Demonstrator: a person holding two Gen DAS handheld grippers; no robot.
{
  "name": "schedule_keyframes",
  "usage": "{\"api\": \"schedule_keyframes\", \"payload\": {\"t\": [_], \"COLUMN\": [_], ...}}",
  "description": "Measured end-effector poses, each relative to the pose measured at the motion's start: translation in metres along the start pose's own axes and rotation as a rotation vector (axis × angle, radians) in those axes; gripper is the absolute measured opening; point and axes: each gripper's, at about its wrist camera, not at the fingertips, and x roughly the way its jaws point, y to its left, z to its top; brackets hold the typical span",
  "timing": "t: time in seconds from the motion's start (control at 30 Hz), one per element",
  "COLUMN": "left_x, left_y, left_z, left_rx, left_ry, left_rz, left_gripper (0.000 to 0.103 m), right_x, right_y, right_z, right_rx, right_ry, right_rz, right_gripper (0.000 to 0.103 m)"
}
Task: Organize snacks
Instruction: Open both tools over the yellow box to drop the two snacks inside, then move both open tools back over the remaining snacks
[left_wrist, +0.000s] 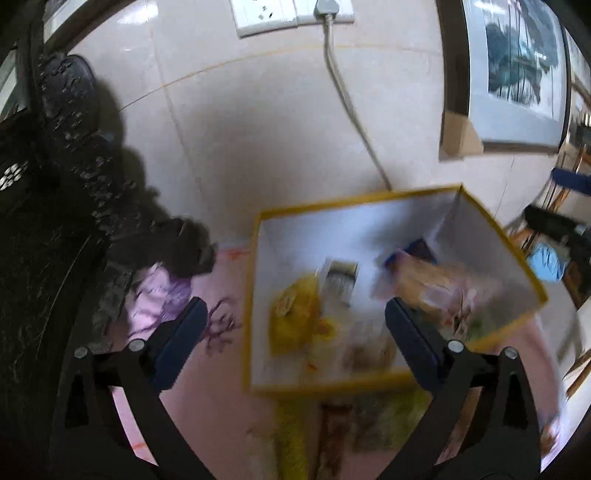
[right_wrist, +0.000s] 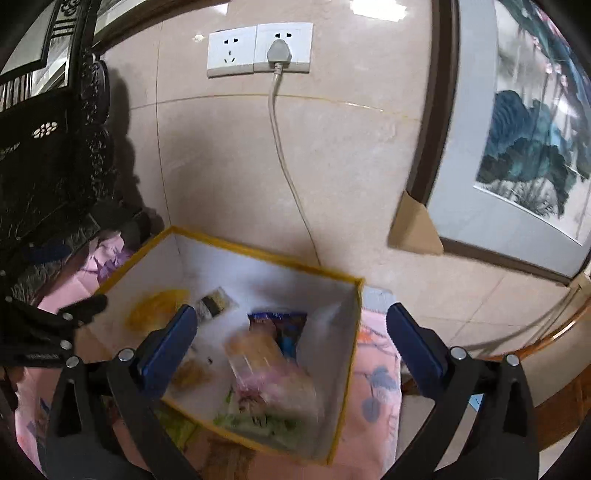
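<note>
A white box with a yellow rim (left_wrist: 258, 266) (right_wrist: 354, 332) stands on a pink floral cloth by the wall. Inside lie several snack packets: a yellow packet (left_wrist: 295, 314) (right_wrist: 155, 306), a small grey-striped packet (left_wrist: 338, 280) (right_wrist: 216, 302), a blue packet (left_wrist: 413, 251) (right_wrist: 284, 325) and a clear pink-and-tan bag (left_wrist: 436, 288) (right_wrist: 266, 365). My left gripper (left_wrist: 293, 325) is open and empty, hovering over the box's near left part. My right gripper (right_wrist: 291, 332) is open and empty above the box. The left gripper's black tip (right_wrist: 85, 308) shows at the box's left rim in the right wrist view.
A carved black cabinet (left_wrist: 44, 184) (right_wrist: 48, 147) stands at the left. A wall socket with a plugged grey cable (right_wrist: 277, 55) (left_wrist: 325, 11) is behind the box. A framed painting (right_wrist: 517, 147) (left_wrist: 517, 74) leans at the right. More packets (left_wrist: 369, 424) lie in front of the box.
</note>
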Motion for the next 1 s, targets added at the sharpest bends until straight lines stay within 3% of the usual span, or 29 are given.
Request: {"api": "schedule_keyframes", "payload": {"t": [0.13,0.27,0.33,0.37,0.43,0.53,0.67,0.77,0.87,0.97,1.0], "left_x": [-0.004,0.009,0.018,0.024,0.033,0.052,0.066,0.067,0.067,0.065,0.064], "left_y": [0.000,-0.016,-0.024,-0.027,-0.031,-0.031,-0.024,-0.026,-0.027,-0.027,-0.028], "left_z": [-0.044,-0.100,-0.118,-0.122,-0.130,-0.139,-0.146,-0.149,-0.150,-0.149,-0.151], "left_rx": [0.013,0.027,0.017,0.013,-0.006,-0.012,-0.041,0.011,-0.009,-0.021,-0.004], "left_ry": [0.083,0.174,0.233,0.256,0.271,0.305,0.273,0.228,0.230,0.267,0.285], "left_rz": [-0.019,-0.051,-0.079,-0.098,-0.141,-0.114,-0.137,-0.143,-0.147,-0.183,-0.200], "left_gripper": [0.099,0.099,0.099,0.099,0.099,0.099,0.101,0.101,0.100,0.085,0.074], "right_x": [-0.014,0.004,0.012,0.017,0.034,0.048,0.061,0.063,0.069,0.070,0.068], "right_y": [0.002,0.020,0.023,0.024,0.028,0.030,0.037,0.034,0.037,0.041,0.043], "right_z": [-0.034,-0.100,-0.120,-0.133,-0.151,-0.165,-0.172,-0.174,-0.176,-0.178,-0.177], "right_rx": [0.050,0.143,0.206,0.265,0.304,0.307,0.269,0.290,0.260,0.253,0.252], "right_ry": [0.074,0.255,0.288,0.290,0.355,0.384,0.420,0.416,0.424,0.425,0.412], "right_rz": [0.034,0.096,0.106,0.139,0.116,0.094,0.097,0.100,0.065,0.056,0.062], "right_gripper": [0.102,0.102,0.102,0.102,0.102,0.102,0.102,0.102,0.102,0.102,0.102]}}
